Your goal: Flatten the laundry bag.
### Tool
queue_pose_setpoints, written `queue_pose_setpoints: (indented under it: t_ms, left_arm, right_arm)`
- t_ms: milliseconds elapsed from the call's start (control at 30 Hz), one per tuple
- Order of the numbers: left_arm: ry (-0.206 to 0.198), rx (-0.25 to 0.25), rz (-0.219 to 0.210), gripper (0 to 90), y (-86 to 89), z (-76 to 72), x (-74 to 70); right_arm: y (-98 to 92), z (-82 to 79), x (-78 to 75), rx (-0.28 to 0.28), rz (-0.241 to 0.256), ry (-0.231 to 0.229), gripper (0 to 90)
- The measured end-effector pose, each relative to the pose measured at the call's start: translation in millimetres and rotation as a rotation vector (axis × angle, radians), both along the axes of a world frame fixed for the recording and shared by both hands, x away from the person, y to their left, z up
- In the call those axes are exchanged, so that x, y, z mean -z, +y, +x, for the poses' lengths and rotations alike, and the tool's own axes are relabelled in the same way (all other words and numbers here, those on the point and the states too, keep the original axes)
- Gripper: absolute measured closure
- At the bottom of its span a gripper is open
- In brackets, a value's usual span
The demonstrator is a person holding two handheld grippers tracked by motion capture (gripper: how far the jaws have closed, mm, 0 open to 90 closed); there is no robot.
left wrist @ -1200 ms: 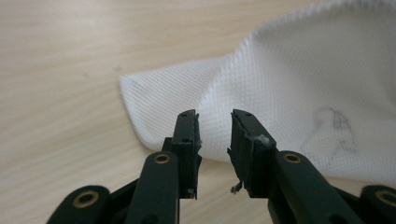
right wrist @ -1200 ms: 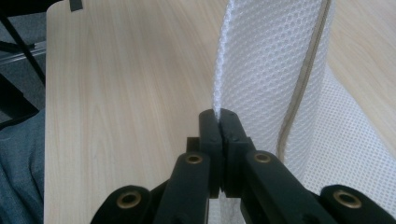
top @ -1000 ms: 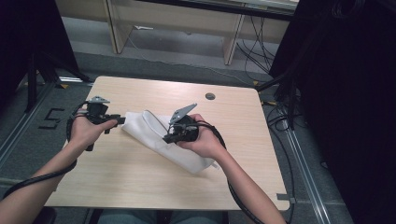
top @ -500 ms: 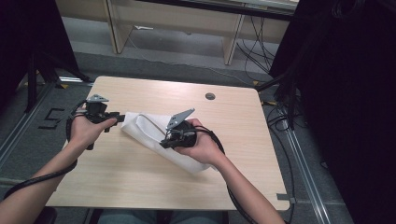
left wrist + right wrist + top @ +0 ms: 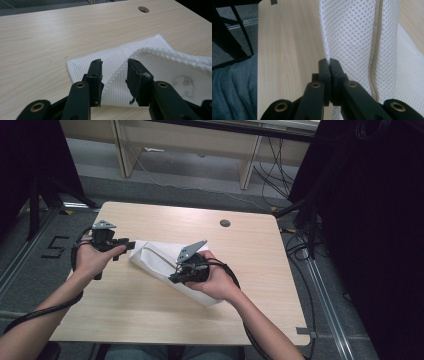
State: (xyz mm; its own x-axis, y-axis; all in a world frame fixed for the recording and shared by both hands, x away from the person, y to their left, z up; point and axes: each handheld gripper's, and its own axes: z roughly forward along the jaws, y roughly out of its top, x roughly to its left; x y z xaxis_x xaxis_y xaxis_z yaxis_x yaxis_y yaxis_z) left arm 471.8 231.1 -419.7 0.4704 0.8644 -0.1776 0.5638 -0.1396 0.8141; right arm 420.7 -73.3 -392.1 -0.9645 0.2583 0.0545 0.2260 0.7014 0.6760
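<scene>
Here right hand-held gripper (image 5: 329,62) clamped on white mesh bag (image 5: 155,260) edge; left hand-held gripper (image 5: 114,73) apart at its corner, on counter (image 5: 250,250).

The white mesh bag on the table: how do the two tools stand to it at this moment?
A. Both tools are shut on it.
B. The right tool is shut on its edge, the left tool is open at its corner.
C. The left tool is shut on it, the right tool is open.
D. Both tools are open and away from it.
B: the right tool pinches the edge of the white mesh bag, while the left tool has its jaws apart over the bag's corner.
</scene>
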Motion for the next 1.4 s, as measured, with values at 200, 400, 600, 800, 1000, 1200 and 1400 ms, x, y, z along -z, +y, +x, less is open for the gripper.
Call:
queue_pose_setpoints:
  t_ms: [200,400,600,800,1000,1200,1400]
  left_arm:
    - [-0.008,0.012,0.002,63.7,-1.2,-2.9,-4.3]
    - [-0.004,0.023,0.013,63.8,-3.5,-3.7,-5.6]
    - [0.003,0.028,0.029,63.8,-2.4,-4.0,-4.1]
    - [0.011,0.034,0.034,63.0,-4.2,-4.0,-2.1]
    - [0.014,0.045,0.049,62.0,-6.8,-4.9,-0.1]
    - [0.029,0.058,0.061,61.0,-8.1,-5.9,4.9]
    - [0.071,0.108,0.109,59.7,-11.7,-6.1,14.2]
  right_arm:
    - [3.9,-7.5,-2.0,-0.035,-0.002,0.007,90.0]
    - [13.9,-18.2,1.8,-0.075,-0.024,0.009,90.0]
    - [18.9,-22.7,4.0,-0.095,-0.026,0.010,90.0]
    - [22.6,-27.9,7.6,-0.120,-0.033,0.022,90.0]
    - [30.1,-36.9,13.5,-0.153,-0.048,0.047,90.0]
    - [36.4,-43.9,18.8,-0.176,-0.061,0.062,90.0]
    - [41.0,-47.0,29.5,-0.189,-0.082,0.085,90.0]
